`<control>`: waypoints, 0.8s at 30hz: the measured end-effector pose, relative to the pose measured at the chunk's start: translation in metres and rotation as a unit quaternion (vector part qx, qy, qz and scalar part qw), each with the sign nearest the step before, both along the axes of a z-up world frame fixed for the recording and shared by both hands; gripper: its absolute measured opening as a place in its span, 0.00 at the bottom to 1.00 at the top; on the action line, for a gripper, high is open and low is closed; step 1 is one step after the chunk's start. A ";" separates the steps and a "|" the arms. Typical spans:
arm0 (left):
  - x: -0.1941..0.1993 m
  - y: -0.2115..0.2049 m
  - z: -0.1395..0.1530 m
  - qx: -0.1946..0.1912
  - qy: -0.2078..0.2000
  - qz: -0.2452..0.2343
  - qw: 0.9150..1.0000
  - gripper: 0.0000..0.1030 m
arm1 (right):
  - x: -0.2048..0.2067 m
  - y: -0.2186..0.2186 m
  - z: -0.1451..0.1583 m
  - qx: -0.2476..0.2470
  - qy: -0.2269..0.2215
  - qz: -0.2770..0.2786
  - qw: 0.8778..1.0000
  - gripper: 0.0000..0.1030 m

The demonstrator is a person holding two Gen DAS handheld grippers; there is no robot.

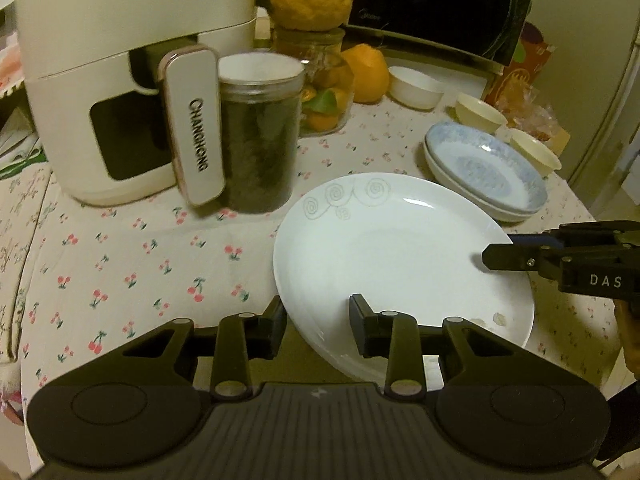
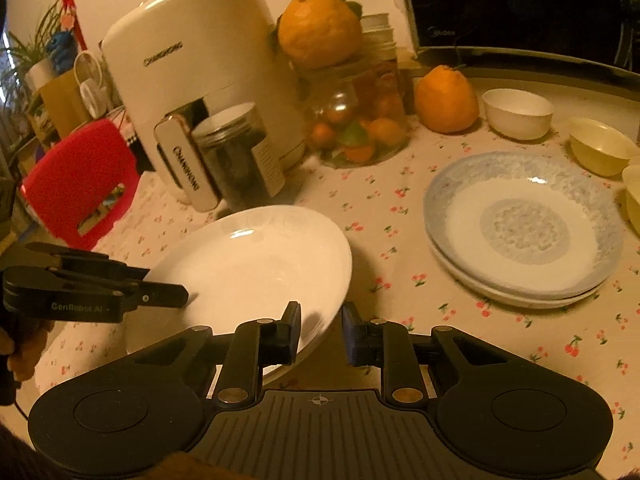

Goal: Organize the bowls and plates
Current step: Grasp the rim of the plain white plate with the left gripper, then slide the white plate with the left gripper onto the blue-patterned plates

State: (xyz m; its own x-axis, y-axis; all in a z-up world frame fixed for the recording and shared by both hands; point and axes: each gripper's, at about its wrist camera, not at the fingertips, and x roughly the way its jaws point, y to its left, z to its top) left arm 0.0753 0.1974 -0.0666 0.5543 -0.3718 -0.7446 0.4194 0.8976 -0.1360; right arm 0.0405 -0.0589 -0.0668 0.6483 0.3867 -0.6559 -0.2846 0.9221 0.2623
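Both grippers had hold of the white plate [image 1: 400, 256], which was tipped up off the cherry-print tablecloth [image 1: 132, 264] just in front of the cream air fryer [image 1: 132, 80]. The left gripper [image 1: 318, 322] pinched the plate's near rim between its fingers. The right gripper [image 2: 320, 330] clamped the opposite edge, one finger above the rim and one below. Beside the air fryer stood a dark-filled jar [image 1: 258, 136]. Farther from the air fryer, beyond the white plate, two blue-patterned plates [image 2: 524, 224] lay stacked flat. A white bowl [image 2: 518, 114] and a cream bowl [image 2: 602, 150] sat behind that stack.
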 end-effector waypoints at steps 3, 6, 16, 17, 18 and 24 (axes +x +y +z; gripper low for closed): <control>0.002 -0.008 0.002 -0.001 -0.003 -0.005 1.000 0.30 | 0.003 -0.009 0.005 0.004 -0.004 -0.010 1.000 0.21; 0.005 -0.016 0.004 -0.001 -0.006 -0.008 1.000 0.30 | 0.008 -0.018 0.008 0.007 -0.006 -0.019 1.000 0.21; 0.019 -0.049 0.015 -0.021 -0.014 -0.014 1.000 0.30 | 0.024 -0.056 0.019 0.016 -0.012 -0.052 0.998 0.21; 0.020 -0.053 0.016 -0.022 -0.014 -0.016 1.000 0.30 | 0.026 -0.061 0.019 0.017 -0.011 -0.056 0.998 0.21; 0.022 -0.058 0.016 -0.023 -0.014 -0.018 0.999 0.30 | 0.028 -0.066 0.019 0.020 -0.008 -0.059 0.998 0.21; 0.028 -0.086 0.013 -0.021 -0.013 -0.032 0.999 0.30 | 0.039 -0.095 0.019 0.031 -0.002 -0.084 0.996 0.21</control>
State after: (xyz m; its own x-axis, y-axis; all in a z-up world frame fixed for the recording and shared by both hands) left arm 0.1034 0.1115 -0.0533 0.5477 -0.4380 -0.7128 0.4790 0.8627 -0.1621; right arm 0.0791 -0.1537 -0.0474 0.7099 0.3111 -0.6319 -0.1278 0.9392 0.3188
